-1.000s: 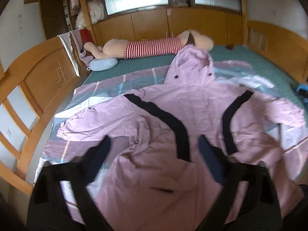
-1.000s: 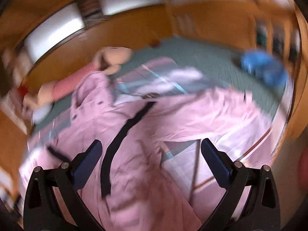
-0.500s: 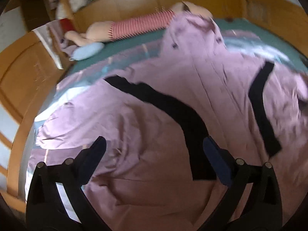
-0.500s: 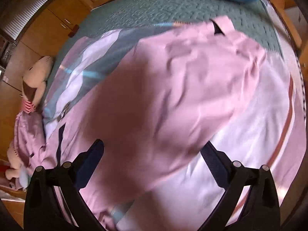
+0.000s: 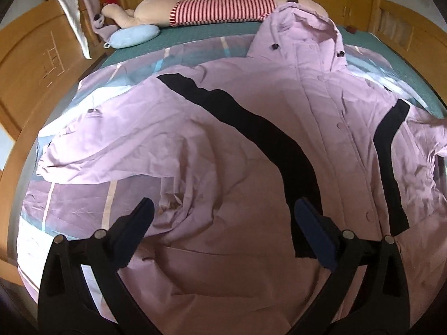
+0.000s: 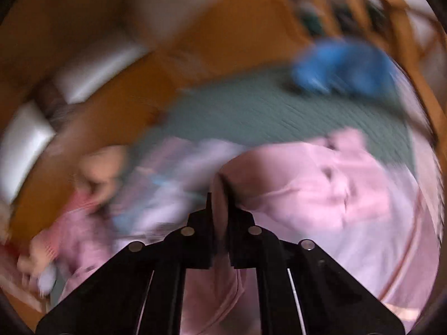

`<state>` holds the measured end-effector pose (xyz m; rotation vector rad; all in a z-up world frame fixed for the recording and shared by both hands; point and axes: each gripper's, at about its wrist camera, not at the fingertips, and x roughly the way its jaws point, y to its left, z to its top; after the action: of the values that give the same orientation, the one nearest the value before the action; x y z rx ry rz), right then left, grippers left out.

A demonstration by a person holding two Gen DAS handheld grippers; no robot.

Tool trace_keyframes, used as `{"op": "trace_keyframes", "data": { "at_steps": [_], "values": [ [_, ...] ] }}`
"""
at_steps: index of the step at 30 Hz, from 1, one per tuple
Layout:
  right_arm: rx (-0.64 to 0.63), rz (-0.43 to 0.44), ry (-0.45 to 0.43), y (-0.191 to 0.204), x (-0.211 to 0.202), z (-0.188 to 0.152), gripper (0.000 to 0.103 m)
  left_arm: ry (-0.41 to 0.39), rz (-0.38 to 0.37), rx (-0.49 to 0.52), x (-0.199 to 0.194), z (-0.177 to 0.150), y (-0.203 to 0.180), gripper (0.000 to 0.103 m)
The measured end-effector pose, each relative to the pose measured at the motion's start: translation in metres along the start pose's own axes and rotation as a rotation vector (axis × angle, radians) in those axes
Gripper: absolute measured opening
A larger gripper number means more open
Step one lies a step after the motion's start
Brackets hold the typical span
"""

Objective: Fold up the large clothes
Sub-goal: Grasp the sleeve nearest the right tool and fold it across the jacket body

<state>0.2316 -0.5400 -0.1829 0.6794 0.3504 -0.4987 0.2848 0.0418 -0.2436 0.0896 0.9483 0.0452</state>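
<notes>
Wooden panels ring the bed (image 5: 396, 53), whose green cover and striped sheet (image 5: 69, 209) lie under a big pink coat (image 5: 237, 153) spread flat, hood toward the headboard, black bands curving down its front. Beyond the hood lies a striped plush toy (image 5: 218, 9), with a pale blue cushion (image 5: 134, 35) beside it. Hovering over the coat's lower front, the left gripper (image 5: 223, 217) is spread wide, grasping nothing. In the blurred right view, the right gripper (image 6: 220, 192) is clenched on a fold of the coat's pink fabric.
</notes>
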Motion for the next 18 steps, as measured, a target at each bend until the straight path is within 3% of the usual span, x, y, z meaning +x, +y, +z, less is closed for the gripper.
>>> {"op": "trace_keyframes", "data": {
  "at_steps": [2, 4, 8, 10, 12, 16, 17, 18],
  "values": [
    [-0.164, 0.171, -0.034, 0.056, -0.030, -0.013, 0.008, -0.005, 0.024, 0.003, 0.000, 0.000, -0.002, 0.101],
    [-0.343, 0.336, -0.015, 0.108, -0.058, -0.044, 0.008, -0.011, 0.043, 0.007, 0.001, 0.000, -0.003, 0.101],
    [-0.581, 0.568, 0.155, 0.180, -0.077, -0.117, 0.008, -0.012, 0.067, 0.012, 0.004, 0.000, -0.004, 0.101],
    [-0.729, 0.615, 0.250, 0.209, -0.081, -0.165, 0.009, -0.008, 0.065, 0.008, 0.005, 0.001, -0.002, 0.101],
    [-0.815, 0.627, 0.322, 0.224, -0.081, -0.190, 0.013, -0.011, 0.067, 0.007, 0.004, 0.002, 0.000, 0.101],
    [-0.891, 0.643, 0.384, 0.235, -0.079, -0.214, 0.028, -0.017, 0.070, 0.001, 0.004, 0.005, 0.003, 0.101],
    [-0.891, 0.655, 0.388, 0.236, -0.078, -0.214, 0.040, -0.016, 0.066, -0.004, 0.004, 0.005, 0.004, 0.101],
    [-0.886, 0.655, 0.381, 0.236, -0.080, -0.213, 0.060, -0.014, 0.062, -0.007, 0.003, 0.005, 0.005, 0.101]
  ]
}}
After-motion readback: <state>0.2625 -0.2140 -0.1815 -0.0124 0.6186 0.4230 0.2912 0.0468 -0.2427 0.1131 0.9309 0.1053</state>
